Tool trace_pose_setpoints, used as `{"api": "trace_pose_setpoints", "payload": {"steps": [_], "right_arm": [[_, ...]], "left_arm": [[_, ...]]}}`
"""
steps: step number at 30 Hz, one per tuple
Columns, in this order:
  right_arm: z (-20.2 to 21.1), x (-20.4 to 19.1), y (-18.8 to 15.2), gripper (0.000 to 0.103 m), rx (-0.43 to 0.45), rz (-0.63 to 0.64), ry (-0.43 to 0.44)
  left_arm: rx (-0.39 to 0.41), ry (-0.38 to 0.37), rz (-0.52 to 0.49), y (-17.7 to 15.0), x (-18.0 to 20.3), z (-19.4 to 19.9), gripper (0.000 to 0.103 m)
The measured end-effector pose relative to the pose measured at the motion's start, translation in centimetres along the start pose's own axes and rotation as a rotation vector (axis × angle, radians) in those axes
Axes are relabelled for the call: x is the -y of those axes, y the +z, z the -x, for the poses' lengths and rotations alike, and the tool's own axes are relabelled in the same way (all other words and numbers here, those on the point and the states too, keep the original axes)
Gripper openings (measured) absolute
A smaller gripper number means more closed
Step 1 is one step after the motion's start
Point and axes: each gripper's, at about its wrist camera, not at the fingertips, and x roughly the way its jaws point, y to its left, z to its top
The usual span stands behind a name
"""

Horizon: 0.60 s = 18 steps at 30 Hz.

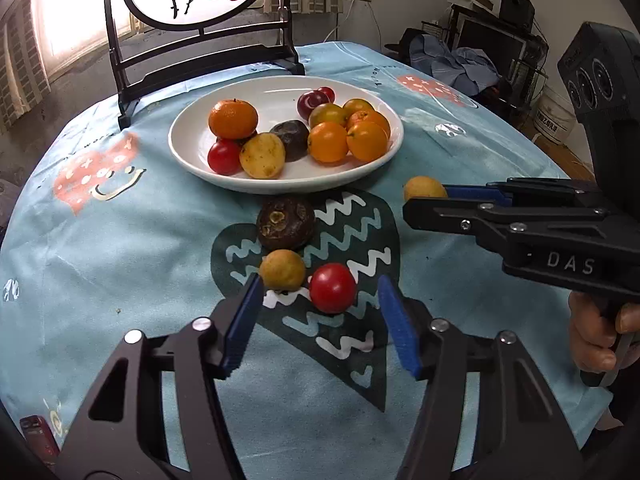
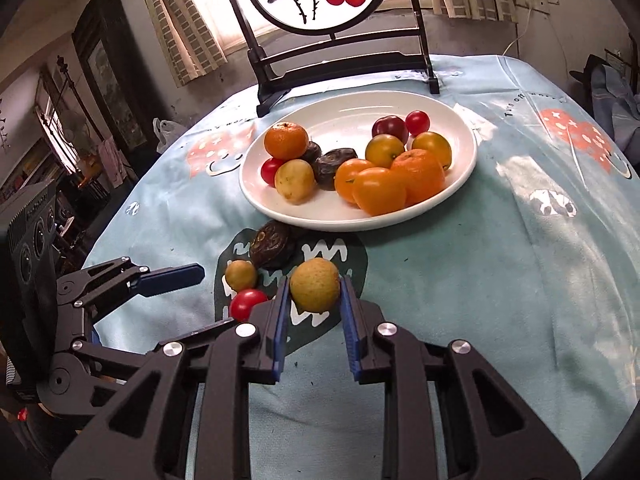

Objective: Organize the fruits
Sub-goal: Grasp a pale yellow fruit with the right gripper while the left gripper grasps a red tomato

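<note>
Item: yellow fruit (image 2: 315, 285), pinched in my right gripper (image 2: 314, 286), seemingly lifted short of the plate (image 2: 460, 196); I'd set it gently in a gap; left gripper (image 1: 320, 296) spread around the tomato (image 1: 332, 287).

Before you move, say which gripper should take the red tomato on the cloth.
Left. The left gripper is open with the red tomato between its fingertips. The right gripper is shut on a yellow fruit.
</note>
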Motion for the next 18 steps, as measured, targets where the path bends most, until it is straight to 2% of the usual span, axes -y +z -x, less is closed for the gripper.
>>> {"api": "trace_pose_setpoints", "payload": {"steps": [2,4,13,18], "right_arm": [[0.0,-0.1,-0.1,0.025,-0.001,0.004,0.001],[0.0,-0.2,-0.1,0.025,-0.003,0.006,0.000],[0.1,-0.3,-0.1,0.025,0.003,0.017,-0.005],[0.2,-0.3,-0.1,0.025,0.008,0.017,-0.013]], "left_arm": [[-0.013,-0.019,0.002,0.0,0.0,-0.3,0.042],[-0.023,-0.036,0.005,-0.2,-0.1,-0.4,0.037],[-0.053,-0.043,-0.006,-0.4,0.3,-1.5,0.036],[-0.052,-0.029,0.014,-0.1,0.1,-2.1,0.030]]}}
